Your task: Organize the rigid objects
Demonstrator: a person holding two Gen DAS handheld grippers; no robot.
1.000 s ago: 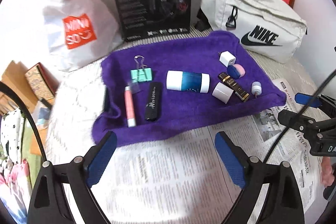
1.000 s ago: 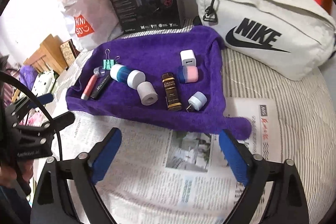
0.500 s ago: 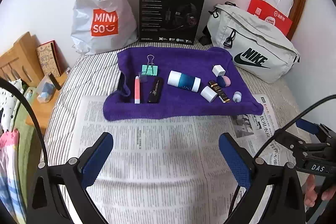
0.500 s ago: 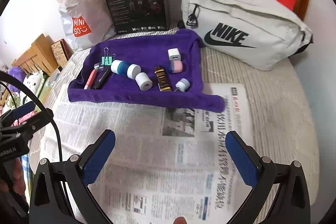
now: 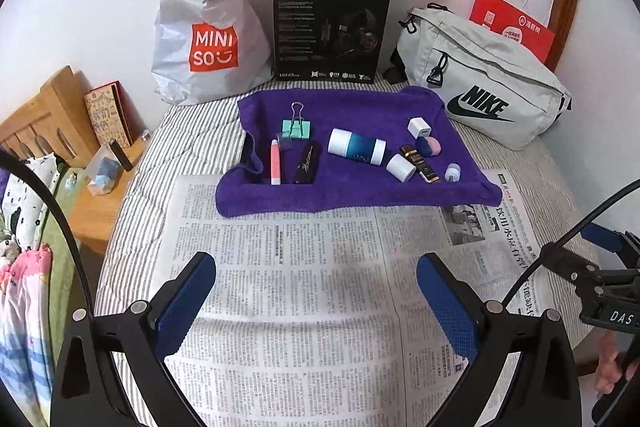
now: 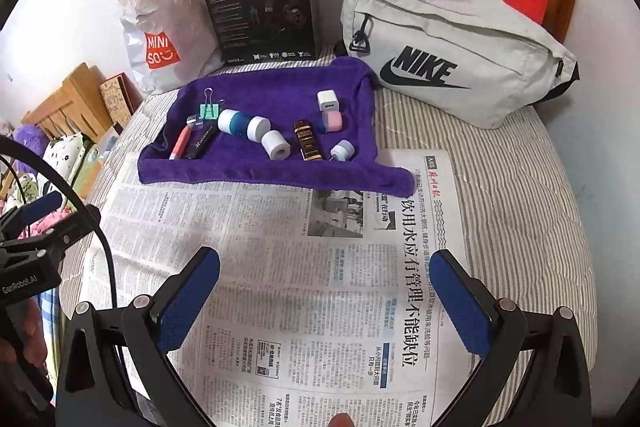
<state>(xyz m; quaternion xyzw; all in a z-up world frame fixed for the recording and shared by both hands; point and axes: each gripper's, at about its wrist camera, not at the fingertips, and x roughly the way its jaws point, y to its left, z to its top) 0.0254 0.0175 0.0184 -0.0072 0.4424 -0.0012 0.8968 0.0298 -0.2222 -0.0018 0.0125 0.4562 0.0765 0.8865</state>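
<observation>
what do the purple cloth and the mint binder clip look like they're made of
Purple cloth: soft terry or microfibre, going by its fuzzy matte pile and rumpled edges. Mint green binder clip: probably painted sheet metal, with shiny bare wire handles.

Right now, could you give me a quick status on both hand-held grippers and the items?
Left hand-held gripper open, empty. Right hand-held gripper open, empty. Items lie on purple towel, untouched. Only newspaper below grippers; nothing in the way.

A towel (image 5: 352,187) lies on the bed, its near edge over a newspaper (image 5: 304,291). On it, left to right: tube (image 5: 275,163), case (image 5: 306,163), clip (image 5: 296,128) behind them, canister (image 5: 356,146), roll (image 5: 401,167), bottle (image 5: 420,163), plug (image 5: 419,127). Behind stand a bag (image 5: 200,39), box (image 5: 330,27) and pouch (image 5: 480,83).
</observation>
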